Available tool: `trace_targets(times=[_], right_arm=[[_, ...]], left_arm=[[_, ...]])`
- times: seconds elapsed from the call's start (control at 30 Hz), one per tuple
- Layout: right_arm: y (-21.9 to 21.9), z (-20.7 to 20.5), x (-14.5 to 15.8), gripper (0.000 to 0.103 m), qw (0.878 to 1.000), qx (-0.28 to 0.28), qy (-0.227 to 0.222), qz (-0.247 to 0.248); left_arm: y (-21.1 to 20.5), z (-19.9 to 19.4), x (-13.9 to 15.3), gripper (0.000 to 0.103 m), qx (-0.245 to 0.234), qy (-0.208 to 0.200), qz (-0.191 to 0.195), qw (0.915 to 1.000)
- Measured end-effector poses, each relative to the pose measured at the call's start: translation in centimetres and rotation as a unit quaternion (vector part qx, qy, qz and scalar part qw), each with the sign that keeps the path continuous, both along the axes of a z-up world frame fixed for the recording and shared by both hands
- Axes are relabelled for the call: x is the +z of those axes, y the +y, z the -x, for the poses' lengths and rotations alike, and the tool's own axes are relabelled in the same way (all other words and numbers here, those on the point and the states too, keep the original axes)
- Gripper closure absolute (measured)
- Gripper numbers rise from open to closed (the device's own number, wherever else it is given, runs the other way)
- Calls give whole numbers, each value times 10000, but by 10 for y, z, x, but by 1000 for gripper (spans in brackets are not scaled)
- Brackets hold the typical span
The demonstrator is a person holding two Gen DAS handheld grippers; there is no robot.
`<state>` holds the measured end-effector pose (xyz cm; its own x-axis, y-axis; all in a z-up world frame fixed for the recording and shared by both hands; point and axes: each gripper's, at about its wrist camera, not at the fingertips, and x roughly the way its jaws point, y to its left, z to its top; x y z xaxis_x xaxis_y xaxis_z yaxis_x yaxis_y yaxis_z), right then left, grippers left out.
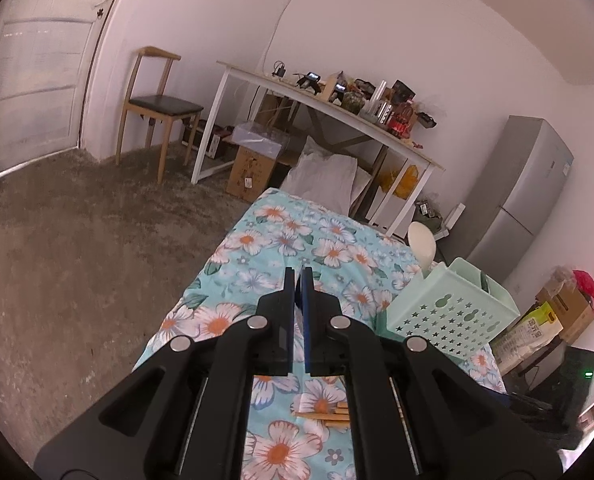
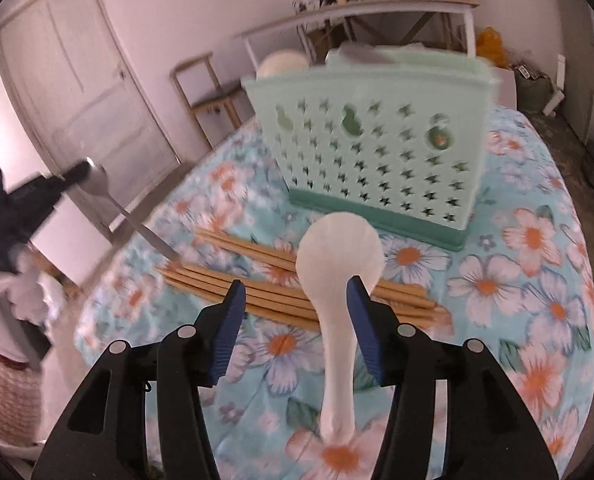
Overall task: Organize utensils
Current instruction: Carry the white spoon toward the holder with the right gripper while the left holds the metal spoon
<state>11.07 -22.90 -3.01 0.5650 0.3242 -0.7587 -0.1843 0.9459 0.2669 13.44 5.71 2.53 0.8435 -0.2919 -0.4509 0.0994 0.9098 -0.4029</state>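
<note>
A mint-green perforated utensil basket (image 2: 377, 140) stands on the floral tablecloth (image 2: 537, 280), and a white spoon (image 1: 421, 240) sticks up out of it. In front of the basket lie several wooden chopsticks (image 2: 257, 292). Another white spoon (image 2: 339, 248) rests across them with its handle toward the camera, between the fingers of my open right gripper (image 2: 295, 284). At the left of the right wrist view, my left gripper (image 2: 83, 168) is shut on the bowl end of a metal spoon (image 2: 109, 196), whose handle slants down toward the chopsticks. In the left wrist view the left gripper (image 1: 299, 276) is shut and the metal spoon is hidden.
The basket (image 1: 449, 308) sits near the table's right edge. Beyond the table stand a wooden chair (image 1: 157, 108), a cluttered white desk (image 1: 337, 112), a grey fridge (image 1: 521, 188) and cardboard boxes (image 1: 253, 168). A person's checked clothing (image 2: 5, 380) shows at the far left.
</note>
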Motion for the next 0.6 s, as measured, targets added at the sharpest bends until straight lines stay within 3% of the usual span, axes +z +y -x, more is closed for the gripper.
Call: trace_targets(times=[0.27,0.4,0.43,0.6], right_arm=[[39,-42,-29,46,9937,331,184,1052],[37,-55,-38,46,9926,166,298,1167],[34,-56,-38,49,9935,99,315,1093],[22,-56,-34,83,9950,-103,364,927]], left_arm=[[13,-12,-20,100,34,184,201,9996],[16,-15,-28,100,22,263,290,9992],[17,-16,-30,100,17,276,311,9991],[20,-19,-35,100,-8,323,401,9987]])
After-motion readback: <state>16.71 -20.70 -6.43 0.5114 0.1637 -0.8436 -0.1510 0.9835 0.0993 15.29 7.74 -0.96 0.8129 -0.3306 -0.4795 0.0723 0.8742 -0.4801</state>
